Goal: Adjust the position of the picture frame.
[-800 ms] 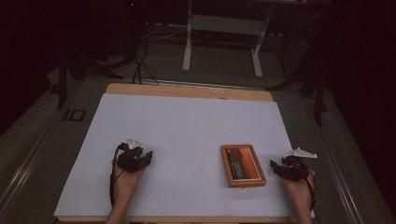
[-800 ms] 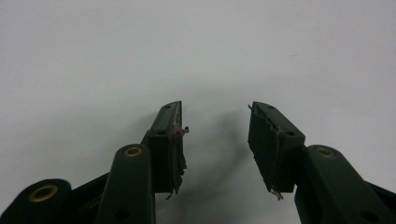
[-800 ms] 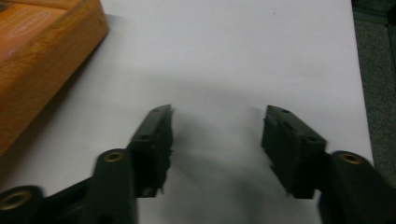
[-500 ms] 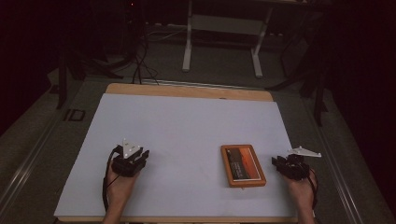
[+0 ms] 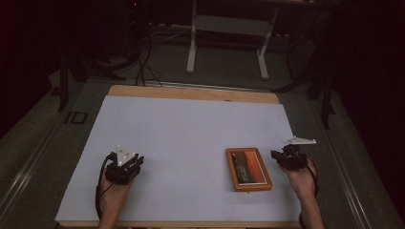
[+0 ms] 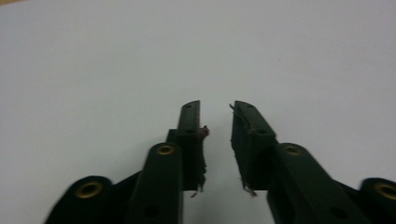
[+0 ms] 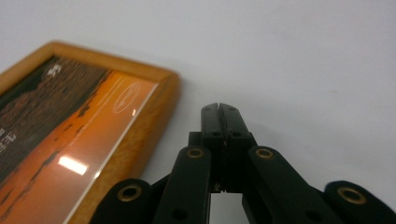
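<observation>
On the near right of the worktop (image 5: 191, 124), which a pale sheet covers, I see a wooden picture frame (image 5: 248, 169) lying flat, its orange and dark picture facing up; its long sides run from near to far; just to its right, near but not touching, my right gripper (image 5: 279, 156) sits low over the sheet, held in the right hand (image 5: 301, 177) that comes in from the near edge; from the right gripper view its jaws are pressed together with nothing between them, and the frame's wooden corner (image 7: 159, 93) lies just to the left of the tips. Well apart on the near left, my left gripper (image 5: 137, 161) rests in the left hand (image 5: 113, 198), pointing toward the far right; from the left gripper view its jaws stand a little apart, a narrow gap between the pads, holding nothing, with bare pale sheet (image 6: 280, 56) beyond them; small frayed bits cling to the inner pads (image 6: 201, 140).
</observation>
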{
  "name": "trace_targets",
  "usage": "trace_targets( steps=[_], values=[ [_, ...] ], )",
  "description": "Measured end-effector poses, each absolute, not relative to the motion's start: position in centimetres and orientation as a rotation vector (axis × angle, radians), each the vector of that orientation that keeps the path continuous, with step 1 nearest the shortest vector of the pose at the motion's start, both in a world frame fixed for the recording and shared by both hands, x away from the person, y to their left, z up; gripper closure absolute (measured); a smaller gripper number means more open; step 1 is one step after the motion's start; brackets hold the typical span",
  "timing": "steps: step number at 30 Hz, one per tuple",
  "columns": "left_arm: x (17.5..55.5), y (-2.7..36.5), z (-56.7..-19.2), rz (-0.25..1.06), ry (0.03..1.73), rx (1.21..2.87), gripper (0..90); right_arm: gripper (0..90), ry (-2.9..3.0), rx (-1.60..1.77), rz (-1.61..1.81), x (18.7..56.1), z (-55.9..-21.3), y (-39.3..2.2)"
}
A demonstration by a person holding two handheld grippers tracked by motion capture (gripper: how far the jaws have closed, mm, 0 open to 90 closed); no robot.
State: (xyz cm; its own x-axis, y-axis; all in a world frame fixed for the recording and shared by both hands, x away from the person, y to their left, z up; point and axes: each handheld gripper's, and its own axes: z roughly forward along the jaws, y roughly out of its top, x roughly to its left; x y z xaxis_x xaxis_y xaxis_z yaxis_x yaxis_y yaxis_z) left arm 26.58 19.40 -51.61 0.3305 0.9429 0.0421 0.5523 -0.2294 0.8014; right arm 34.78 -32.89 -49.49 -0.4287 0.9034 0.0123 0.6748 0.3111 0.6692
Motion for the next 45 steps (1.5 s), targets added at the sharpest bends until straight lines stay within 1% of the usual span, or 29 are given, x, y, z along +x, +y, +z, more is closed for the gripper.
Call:
trace_targets(
  steps=[6,10,14,22,28,37,41,42,45],
  values=[
    [27.2,19.3,-52.1,0.708,1.329,1.897,68.3,90.0,2.289,1.404,0.77,36.1,-49.8,-31.8],
    [27.2,18.7,-52.1,0.715,1.302,1.918,66.4,90.0,2.347,1.4,0.709,37.3,-50.3,-30.8],
    [27.1,18.3,-52.0,0.735,1.289,1.928,66.5,90.0,2.383,1.412,0.718,38.1,-50.6,-30.4],
    [27.2,18.1,-52.0,0.73,1.29,1.926,66.5,90.0,2.398,1.428,0.693,39.1,-50.6,-29.5],
    [27.2,17.7,-52.1,0.73,1.275,1.934,66.6,90.0,2.435,1.394,0.671,39.9,-50.5,-27.9],
    [27.2,17.7,-52.1,0.72,1.273,1.931,66.2,90.0,2.554,1.226,0.65,40.3,-50.2,-22.5],
    [27.2,17.8,-52.1,0.715,1.274,1.927,65.9,90.0,2.614,1.119,0.629,39.8,-50.1,-19.6],
    [27.2,17.8,-52.1,0.715,1.274,1.927,65.8,90.0,2.614,1.119,0.629,39.8,-50.1,-19.6],
    [27.2,17.8,-52.1,0.712,1.271,1.928,65.6,90.0,2.678,0.994,0.609,39.0,-50.2,-16.7]
  ],
)
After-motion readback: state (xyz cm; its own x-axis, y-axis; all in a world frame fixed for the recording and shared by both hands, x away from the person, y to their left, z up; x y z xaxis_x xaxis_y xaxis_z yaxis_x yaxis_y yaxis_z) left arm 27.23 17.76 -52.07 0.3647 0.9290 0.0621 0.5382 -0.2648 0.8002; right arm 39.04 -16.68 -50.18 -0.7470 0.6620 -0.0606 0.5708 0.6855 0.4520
